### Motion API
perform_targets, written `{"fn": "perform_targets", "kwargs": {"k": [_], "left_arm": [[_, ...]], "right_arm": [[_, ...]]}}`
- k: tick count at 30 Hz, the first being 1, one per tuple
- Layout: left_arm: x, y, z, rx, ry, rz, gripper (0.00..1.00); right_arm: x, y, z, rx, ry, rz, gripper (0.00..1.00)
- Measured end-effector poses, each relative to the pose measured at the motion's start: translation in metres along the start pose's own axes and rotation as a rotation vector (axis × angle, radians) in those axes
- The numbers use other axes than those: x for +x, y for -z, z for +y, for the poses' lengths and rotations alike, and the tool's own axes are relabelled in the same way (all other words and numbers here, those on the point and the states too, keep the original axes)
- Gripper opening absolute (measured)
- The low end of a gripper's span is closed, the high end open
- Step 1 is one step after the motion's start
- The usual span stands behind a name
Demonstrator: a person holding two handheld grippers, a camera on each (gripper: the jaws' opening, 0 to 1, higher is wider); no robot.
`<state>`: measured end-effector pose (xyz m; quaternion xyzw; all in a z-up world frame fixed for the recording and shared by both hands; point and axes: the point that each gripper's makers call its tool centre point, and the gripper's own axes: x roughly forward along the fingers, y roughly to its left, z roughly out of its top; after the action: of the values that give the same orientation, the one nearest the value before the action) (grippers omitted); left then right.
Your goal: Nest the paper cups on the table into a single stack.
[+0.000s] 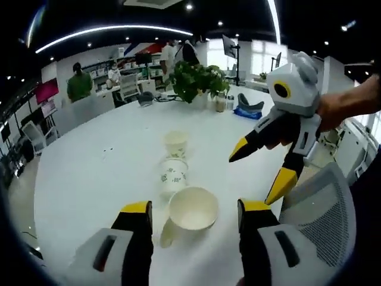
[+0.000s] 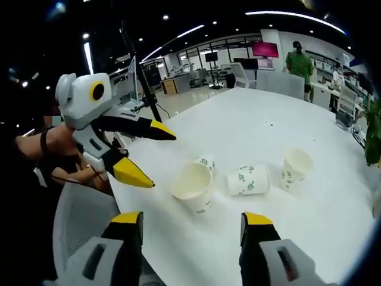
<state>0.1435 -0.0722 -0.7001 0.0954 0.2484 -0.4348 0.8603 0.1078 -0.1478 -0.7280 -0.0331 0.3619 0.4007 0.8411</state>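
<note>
Both tongs spread wide, grasping nothing: left tongs (image 1: 193,208), right tongs (image 2: 193,220). Paper cups (image 2: 247,179) loose on white desk (image 2: 262,128), unstacked.

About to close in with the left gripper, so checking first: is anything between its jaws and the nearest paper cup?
Nothing visible. The left gripper is open, and the nearest paper cup lies tipped on the white table, mouth toward the jaws.

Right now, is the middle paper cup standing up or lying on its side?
On its side. The middle cup lies flat on the table, its printed wall facing up, between the nearest cup and the far cup.
</note>
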Motion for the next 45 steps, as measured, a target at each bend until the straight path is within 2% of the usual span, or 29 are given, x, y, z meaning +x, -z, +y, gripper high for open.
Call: {"fn": "perform_targets", "kwargs": {"k": [2, 5, 15, 18, 19, 21, 25, 28, 32, 34, 39, 45], "left_arm": [[-0.005, 0.000, 0.007, -0.029, -0.019, -0.032, 0.59], [-0.014, 0.000, 0.009, -0.084, -0.030, -0.079, 0.60], [-0.029, 0.012, 0.025, -0.175, -0.071, -0.149, 0.64], [-0.033, 0.019, 0.026, -0.204, -0.075, -0.157, 0.64], [-0.032, 0.027, 0.029, -0.217, -0.074, -0.157, 0.64], [-0.034, 0.031, 0.025, -0.226, -0.071, -0.154, 0.65], [-0.030, 0.051, 0.025, -0.245, -0.065, -0.140, 0.66], [-0.034, 0.055, 0.023, -0.248, -0.063, -0.139, 0.67], [-0.031, 0.061, 0.022, -0.160, -0.066, -0.118, 0.68], [-0.030, 0.060, 0.018, -0.148, -0.060, -0.118, 0.69], [-0.034, 0.062, 0.023, -0.191, -0.053, -0.133, 0.70], [-0.033, 0.075, 0.023, -0.222, -0.055, -0.129, 0.70]], "right_arm": [[0.001, -0.002, -0.002, 0.014, 0.003, -0.005, 0.66], [0.000, -0.003, -0.003, 0.037, 0.013, -0.011, 0.66], [-0.002, -0.019, -0.017, 0.148, 0.065, -0.072, 0.65], [-0.004, -0.021, -0.018, 0.174, 0.083, -0.083, 0.65], [-0.004, -0.021, -0.019, 0.184, 0.092, -0.087, 0.65], [-0.004, -0.021, -0.020, 0.195, 0.099, -0.090, 0.65], [-0.002, -0.019, -0.024, 0.226, 0.118, -0.089, 0.65], [-0.001, -0.021, -0.025, 0.245, 0.128, -0.093, 0.64], [0.003, -0.020, -0.028, 0.261, 0.137, -0.100, 0.64], [0.003, -0.020, -0.026, 0.267, 0.143, -0.103, 0.64], [0.005, -0.019, -0.025, 0.274, 0.150, -0.106, 0.65], [0.005, -0.019, -0.028, 0.279, 0.162, -0.100, 0.65]]}}
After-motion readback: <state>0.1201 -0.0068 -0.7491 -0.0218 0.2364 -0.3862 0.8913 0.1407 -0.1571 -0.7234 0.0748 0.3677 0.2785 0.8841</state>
